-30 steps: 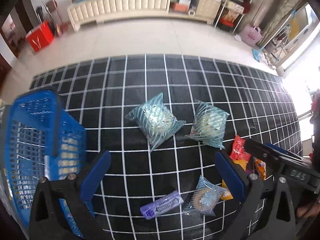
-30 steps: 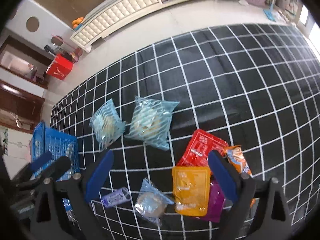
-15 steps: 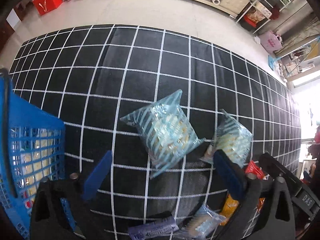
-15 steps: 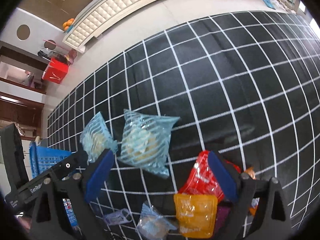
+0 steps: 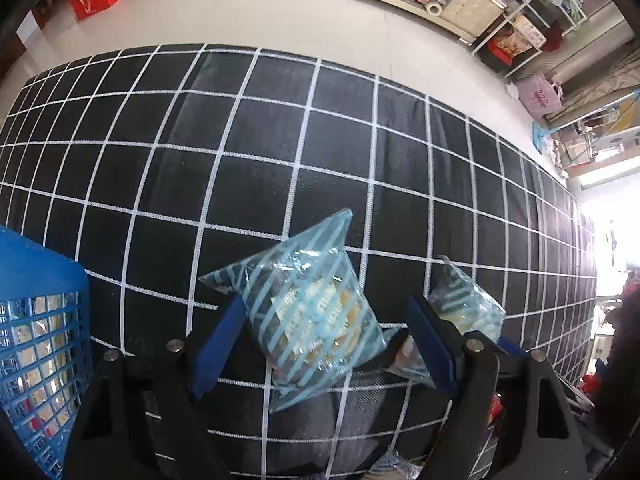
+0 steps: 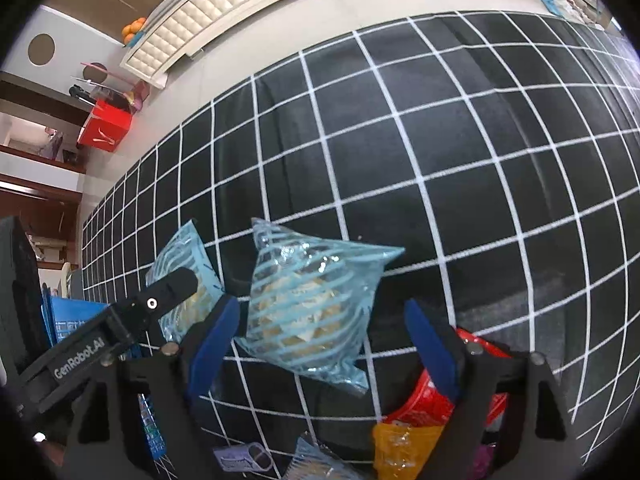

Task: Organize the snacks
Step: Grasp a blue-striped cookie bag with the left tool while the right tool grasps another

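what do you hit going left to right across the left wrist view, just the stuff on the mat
blue basket → striped snack bag between the left gripper fingers → second striped snack bag

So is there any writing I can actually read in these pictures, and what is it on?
"GenRobot.AI": white letters on the black left gripper body, seen from the right wrist.
Print on the striped blue snack bag: blurred, unreadable.
White mark on the red box: a logo, no legible words.
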Action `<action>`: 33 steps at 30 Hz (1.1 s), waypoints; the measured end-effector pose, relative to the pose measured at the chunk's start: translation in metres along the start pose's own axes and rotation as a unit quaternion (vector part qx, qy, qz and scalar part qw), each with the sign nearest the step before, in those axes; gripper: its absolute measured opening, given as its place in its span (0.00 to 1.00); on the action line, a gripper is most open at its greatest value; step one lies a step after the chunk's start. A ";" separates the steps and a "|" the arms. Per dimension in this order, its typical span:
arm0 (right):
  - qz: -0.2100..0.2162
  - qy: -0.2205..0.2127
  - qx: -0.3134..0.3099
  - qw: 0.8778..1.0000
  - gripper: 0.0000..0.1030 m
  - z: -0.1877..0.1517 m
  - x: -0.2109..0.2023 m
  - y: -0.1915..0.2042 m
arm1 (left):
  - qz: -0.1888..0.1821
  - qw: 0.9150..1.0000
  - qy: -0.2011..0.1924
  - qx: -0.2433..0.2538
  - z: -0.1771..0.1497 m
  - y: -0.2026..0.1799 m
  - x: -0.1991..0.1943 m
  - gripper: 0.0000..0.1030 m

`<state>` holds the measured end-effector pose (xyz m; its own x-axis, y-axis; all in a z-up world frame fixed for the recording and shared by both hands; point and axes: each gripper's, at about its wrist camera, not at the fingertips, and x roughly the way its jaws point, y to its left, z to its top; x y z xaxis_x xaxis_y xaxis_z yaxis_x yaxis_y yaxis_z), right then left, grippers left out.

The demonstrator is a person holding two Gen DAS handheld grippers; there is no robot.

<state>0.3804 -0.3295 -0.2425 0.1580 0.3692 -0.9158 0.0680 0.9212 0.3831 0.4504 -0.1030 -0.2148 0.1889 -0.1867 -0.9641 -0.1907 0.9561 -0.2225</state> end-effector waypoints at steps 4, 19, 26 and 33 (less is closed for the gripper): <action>-0.009 -0.003 0.002 1.000 0.85 0.005 0.002 0.005 | 0.011 1.000 -0.005 -0.003 0.008 -0.002 0.009 0.78; -0.066 0.005 -0.027 0.997 0.69 0.005 0.015 0.027 | 0.033 0.999 -0.018 0.022 -0.007 -0.007 0.009 0.54; -0.079 -0.002 -0.045 0.996 0.61 -0.015 0.008 0.029 | 0.025 0.998 -0.029 0.057 -0.035 -0.017 0.004 0.50; -0.073 -0.025 -0.051 0.996 0.59 -0.037 -0.024 0.028 | 0.002 0.998 -0.034 0.054 -0.064 -0.008 -0.023 0.48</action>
<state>0.3422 -0.3081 -0.2146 0.2020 0.2259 -0.9530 -0.0062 0.9733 0.2295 0.3861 -0.1210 -0.1996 0.2546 -0.1702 -0.9519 -0.0871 0.9763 -0.1979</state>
